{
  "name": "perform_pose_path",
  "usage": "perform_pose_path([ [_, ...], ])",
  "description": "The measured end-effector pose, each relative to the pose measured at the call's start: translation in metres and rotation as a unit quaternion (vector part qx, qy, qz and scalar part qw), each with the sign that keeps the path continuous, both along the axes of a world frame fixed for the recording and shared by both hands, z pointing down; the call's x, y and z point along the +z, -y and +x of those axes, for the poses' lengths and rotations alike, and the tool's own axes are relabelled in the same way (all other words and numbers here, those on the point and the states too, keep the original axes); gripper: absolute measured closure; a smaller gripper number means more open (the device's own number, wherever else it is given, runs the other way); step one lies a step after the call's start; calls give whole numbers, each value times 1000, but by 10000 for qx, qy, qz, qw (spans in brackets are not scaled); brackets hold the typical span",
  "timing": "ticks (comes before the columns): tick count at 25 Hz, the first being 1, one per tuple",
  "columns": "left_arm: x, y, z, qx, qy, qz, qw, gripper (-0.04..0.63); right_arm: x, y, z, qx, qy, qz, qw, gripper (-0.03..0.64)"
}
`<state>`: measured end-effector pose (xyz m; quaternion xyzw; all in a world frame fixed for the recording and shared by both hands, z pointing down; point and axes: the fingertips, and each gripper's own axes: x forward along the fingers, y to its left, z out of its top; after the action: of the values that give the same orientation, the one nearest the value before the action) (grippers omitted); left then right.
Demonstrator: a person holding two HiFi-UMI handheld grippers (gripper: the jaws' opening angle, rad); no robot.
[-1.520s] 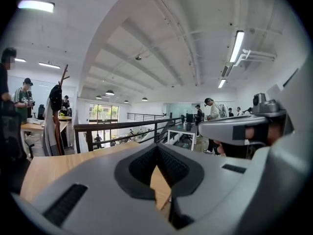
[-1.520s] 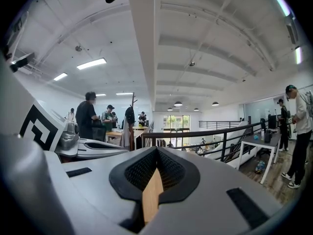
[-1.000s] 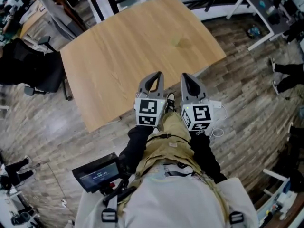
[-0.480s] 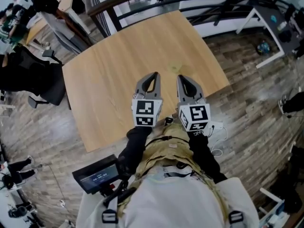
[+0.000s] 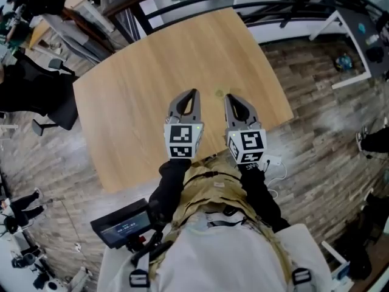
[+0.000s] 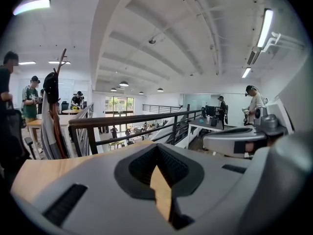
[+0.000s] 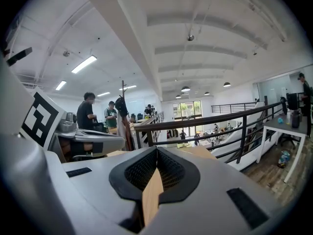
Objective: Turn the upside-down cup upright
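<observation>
A small pale, see-through cup stands on the wooden table, towards its right near edge; it is too faint to tell which way up it is. In the head view my left gripper and right gripper reach side by side over the table's near edge, and the cup lies between their tips. Both are shut with nothing in them. In the left gripper view the left gripper has its jaws meeting at the tip, and only a strip of table shows through. The right gripper looks the same in its own view.
A black railing runs past the table's far edge. A dark office chair stands at the left and a white desk at the right. A white cable lies on the plank floor. Several people stand in the distance.
Both grippers have moved forward from the table's near edge out over the tabletop, and their tips have come up beside the cup. Both have stayed shut.
</observation>
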<state>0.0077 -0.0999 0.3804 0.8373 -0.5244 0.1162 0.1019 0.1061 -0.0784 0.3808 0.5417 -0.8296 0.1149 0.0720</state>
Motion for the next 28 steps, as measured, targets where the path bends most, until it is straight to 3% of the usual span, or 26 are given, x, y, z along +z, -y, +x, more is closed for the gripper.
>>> perform_pose_path([
  [8, 54, 14, -14, 56, 62, -648, 9979, 594, 65, 12, 8, 203, -302, -743, 9966, 595],
  [22, 153, 11, 1, 322, 113, -1734, 9843, 594, 164, 25, 19, 240, -659, -1836, 9805, 590],
  [28, 171, 22, 2, 367, 132, -1971, 9796, 594, 190, 35, 19, 146, -617, -2151, 9745, 498],
])
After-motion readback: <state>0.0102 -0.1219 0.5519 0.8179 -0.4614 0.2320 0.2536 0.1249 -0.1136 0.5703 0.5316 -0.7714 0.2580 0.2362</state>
